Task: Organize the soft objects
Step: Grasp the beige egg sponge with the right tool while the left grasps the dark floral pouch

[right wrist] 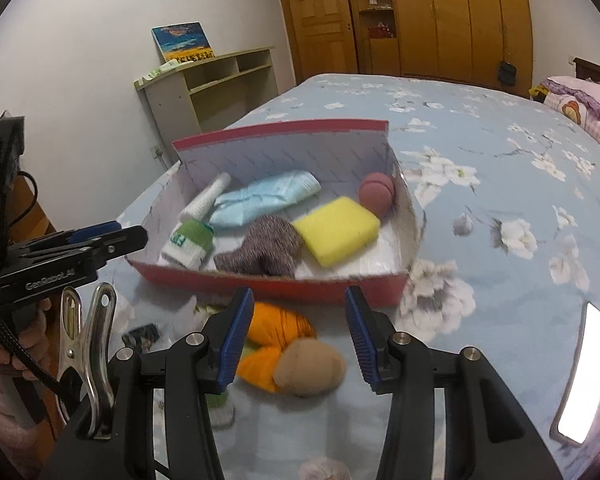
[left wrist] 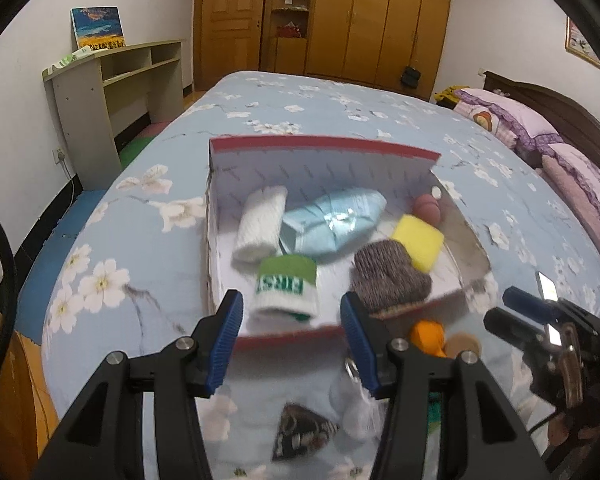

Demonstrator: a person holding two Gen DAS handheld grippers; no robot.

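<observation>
Right gripper (right wrist: 296,336): fingers spread, empty, over the orange-and-tan plush (right wrist: 296,356) at lower centre of the right view
Left gripper (left wrist: 292,336): fingers released, nothing held, at the box's near wall
Left on bed (right wrist: 500,152): plush; a dark patterned piece (left wrist: 300,436), perhaps a pouch, blurred
Done: red box (right wrist: 284,286), mid-frame, holds green-banded sock (left wrist: 286,288), grey knit (left wrist: 388,276), yellow sponge (right wrist: 336,230), blue cloth (right wrist: 268,198), pink ball (right wrist: 377,193)
</observation>
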